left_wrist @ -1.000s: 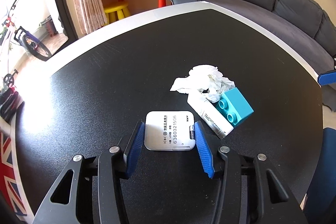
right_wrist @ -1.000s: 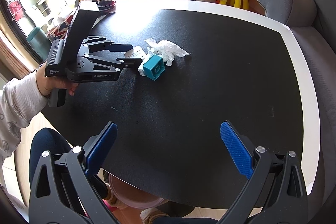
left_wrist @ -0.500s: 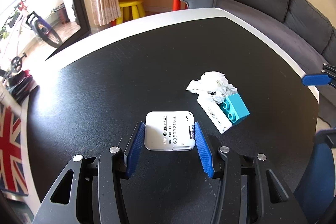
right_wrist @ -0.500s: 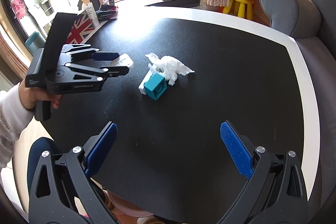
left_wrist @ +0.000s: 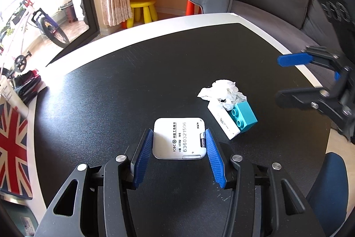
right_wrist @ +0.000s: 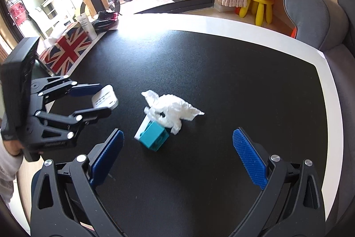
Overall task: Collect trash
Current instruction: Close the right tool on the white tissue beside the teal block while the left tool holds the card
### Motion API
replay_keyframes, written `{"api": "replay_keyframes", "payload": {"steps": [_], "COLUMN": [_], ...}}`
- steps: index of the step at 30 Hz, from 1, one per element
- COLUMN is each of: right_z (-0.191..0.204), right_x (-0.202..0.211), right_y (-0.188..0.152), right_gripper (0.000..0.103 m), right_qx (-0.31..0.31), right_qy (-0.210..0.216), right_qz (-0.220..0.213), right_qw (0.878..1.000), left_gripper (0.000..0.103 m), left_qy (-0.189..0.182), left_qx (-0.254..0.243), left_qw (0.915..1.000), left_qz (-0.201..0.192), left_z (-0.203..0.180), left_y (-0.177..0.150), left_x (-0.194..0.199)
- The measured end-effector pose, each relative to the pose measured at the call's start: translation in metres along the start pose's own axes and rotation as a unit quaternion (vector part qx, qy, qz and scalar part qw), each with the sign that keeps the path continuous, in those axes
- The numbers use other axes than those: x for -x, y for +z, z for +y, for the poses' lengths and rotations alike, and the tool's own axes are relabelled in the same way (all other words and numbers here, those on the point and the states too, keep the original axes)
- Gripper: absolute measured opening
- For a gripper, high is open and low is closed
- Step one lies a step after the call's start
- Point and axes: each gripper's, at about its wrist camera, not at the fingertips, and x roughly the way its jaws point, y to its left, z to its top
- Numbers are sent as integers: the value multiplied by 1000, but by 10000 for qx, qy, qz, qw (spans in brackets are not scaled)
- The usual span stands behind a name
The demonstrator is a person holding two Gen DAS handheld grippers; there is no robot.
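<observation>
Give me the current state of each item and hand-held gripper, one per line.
Left hand-held gripper: shut on the white card device, lifted off the table.
White card device: held, printed side up.
Right hand-held gripper: open, empty.
Crumpled tissue: lying on the table, untouched.
Teal toy brick: tilted against the small white box.
Small white box: lying flat.

From my right wrist view, the crumpled tissue (right_wrist: 175, 111) and teal brick (right_wrist: 153, 135) hid most of the small white box (right_wrist: 142, 128). The left hand (right_wrist: 11, 146) was cut off at the frame's edge.
</observation>
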Motion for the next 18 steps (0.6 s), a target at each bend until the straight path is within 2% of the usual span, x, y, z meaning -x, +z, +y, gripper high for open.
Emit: {"api": "replay_keyframes", "payload": {"steps": [5, 12, 18], "right_z": [-9, -15, -14], "right_x": [-21, -49, -65], "right_y": [21, 32, 29], "right_gripper": [96, 71, 57], "right_qx": [-117, -219, -193], "right_qy": [189, 432, 507], "right_qz": [254, 689, 911], "right_qw": [9994, 9964, 9944], "left_gripper": [48, 48, 48], "left_qy": [11, -16, -30], "left_qx": [45, 144, 178], "left_qw": [10000, 9999, 9998], "left_qz": [25, 46, 89], "left_z": [4, 8, 8], "left_y": [-2, -4, -6], "left_x": [1, 0, -5]}}
